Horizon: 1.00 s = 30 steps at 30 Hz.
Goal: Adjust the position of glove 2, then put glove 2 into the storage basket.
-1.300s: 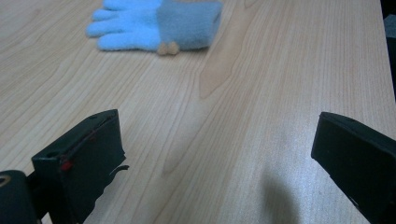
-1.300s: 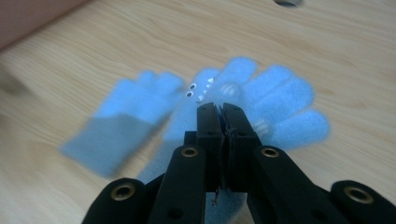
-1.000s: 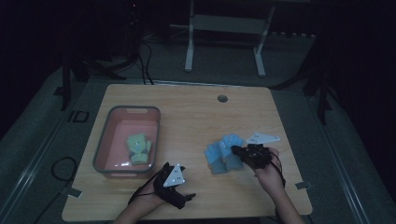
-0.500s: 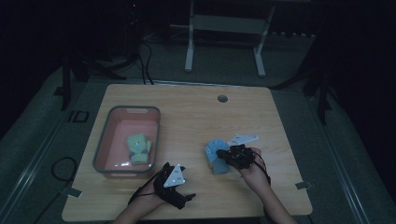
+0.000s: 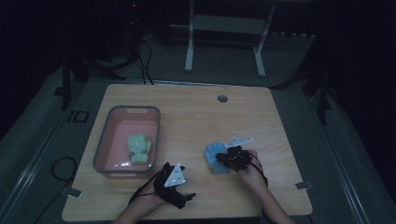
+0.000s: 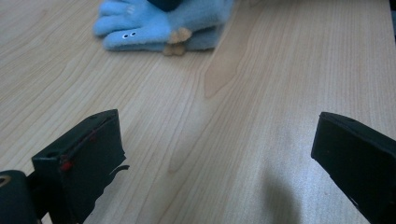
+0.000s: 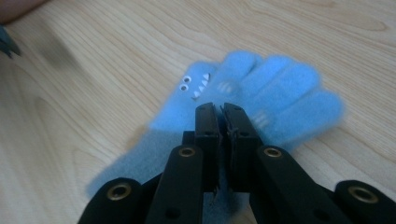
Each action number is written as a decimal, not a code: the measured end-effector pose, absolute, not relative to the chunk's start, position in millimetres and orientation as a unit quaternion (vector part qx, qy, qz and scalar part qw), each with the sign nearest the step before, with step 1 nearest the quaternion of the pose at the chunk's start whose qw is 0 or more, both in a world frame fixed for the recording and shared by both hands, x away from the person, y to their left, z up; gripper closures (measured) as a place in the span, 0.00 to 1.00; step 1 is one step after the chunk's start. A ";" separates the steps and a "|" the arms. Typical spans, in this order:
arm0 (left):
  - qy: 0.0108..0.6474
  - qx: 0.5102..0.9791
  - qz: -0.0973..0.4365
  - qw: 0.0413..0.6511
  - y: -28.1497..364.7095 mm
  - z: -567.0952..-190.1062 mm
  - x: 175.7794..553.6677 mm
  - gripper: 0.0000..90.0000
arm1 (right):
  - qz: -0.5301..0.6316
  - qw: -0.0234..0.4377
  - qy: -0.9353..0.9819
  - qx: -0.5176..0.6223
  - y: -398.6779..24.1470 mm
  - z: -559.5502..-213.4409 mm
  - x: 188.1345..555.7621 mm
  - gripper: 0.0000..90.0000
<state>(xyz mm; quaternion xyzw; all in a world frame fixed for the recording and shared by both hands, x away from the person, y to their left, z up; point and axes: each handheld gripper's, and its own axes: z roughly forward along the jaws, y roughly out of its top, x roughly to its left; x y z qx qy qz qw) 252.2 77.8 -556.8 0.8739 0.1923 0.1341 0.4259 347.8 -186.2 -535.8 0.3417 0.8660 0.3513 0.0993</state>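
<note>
The blue glove (image 7: 243,100) lies flat on the wooden table (image 5: 196,116), right of the middle and toward my near edge; in the right gripper view I see its fingers fanned away from the jaws, with two small eyes and a row of white teeth stitched on the thumb side. My right gripper (image 7: 222,112) sits over the glove's palm, jaws drawn almost together with only a thin slit between them; a fold of blue cloth seems to be caught low in that slit, so I read it as pinching the glove, though the contact itself is partly hidden by the jaws. From the high view the same right gripper (image 5: 232,158) rests on the glove's (image 5: 215,156) near side, the hand behind it coming in from the bottom edge.

My left gripper (image 5: 173,184) lies near the front edge of the table, well apart from the glove; in the left gripper view its two black jaws stand wide, with bare wood between them and nothing held; the glove (image 6: 159,28) shows far ahead of them.

Left of it all sits a pink bin (image 5: 105,140) with a grey rim; a green glove (image 5: 138,148) lies inside it, toward the near end.
</note>
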 end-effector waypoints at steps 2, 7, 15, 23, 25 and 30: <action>0.196 0.875 0.136 0.422 77.9 -556.6 252.5 0.03 | 0.350 0.101 0.867 0.340 -186.3 -537.0 347.5 0.94; 0.202 0.867 0.145 0.431 78.9 -555.5 254.0 0.03 | 0.358 0.106 0.863 0.340 -188.3 -529.7 344.9 0.80; 0.227 0.855 0.148 0.441 77.4 -550.6 254.7 0.04 | 0.389 0.099 0.852 0.336 -197.2 -517.7 345.8 0.21; 0.221 0.863 0.121 0.437 70.6 -552.2 258.7 0.04 | 0.393 0.108 0.846 0.344 -209.6 -514.8 349.4 0.16; 0.222 0.869 0.112 0.428 66.8 -551.2 260.1 0.04 | 0.407 0.112 0.840 0.341 -214.6 -510.1 348.8 0.16; 0.215 0.874 0.101 0.423 57.0 -549.4 266.3 0.04 | 0.410 0.091 0.828 0.371 -223.7 -506.7 349.7 0.15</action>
